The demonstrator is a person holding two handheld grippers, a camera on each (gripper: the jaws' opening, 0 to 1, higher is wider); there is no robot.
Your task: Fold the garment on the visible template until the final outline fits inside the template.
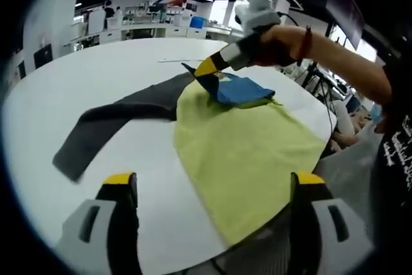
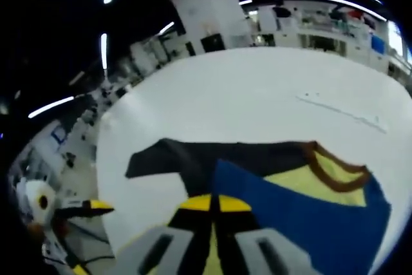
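A garment lies on the white table [image 1: 116, 75]. Its yellow-green body [image 1: 244, 152] is spread toward the near right edge. A dark grey sleeve [image 1: 109, 123] stretches out to the left. A blue part [image 1: 243, 88] is folded over the far end. My right gripper [image 1: 205, 70] comes in from the upper right, held by a hand, and is shut on the blue edge. In the right gripper view its jaws [image 2: 215, 203] meet at the blue fabric [image 2: 302, 223], with a brown-trimmed neckline [image 2: 335, 167] and the grey sleeve [image 2: 167, 156] beyond. My left gripper [image 1: 214, 181] is open above the near hem.
A faint thin line [image 1: 180, 60] marks the table beyond the garment. A person's arm [image 1: 347, 62] reaches in from the right. Desks and shelves [image 1: 154, 24] stand in the far room. The left gripper [image 2: 87, 208] shows off the table's left edge in the right gripper view.
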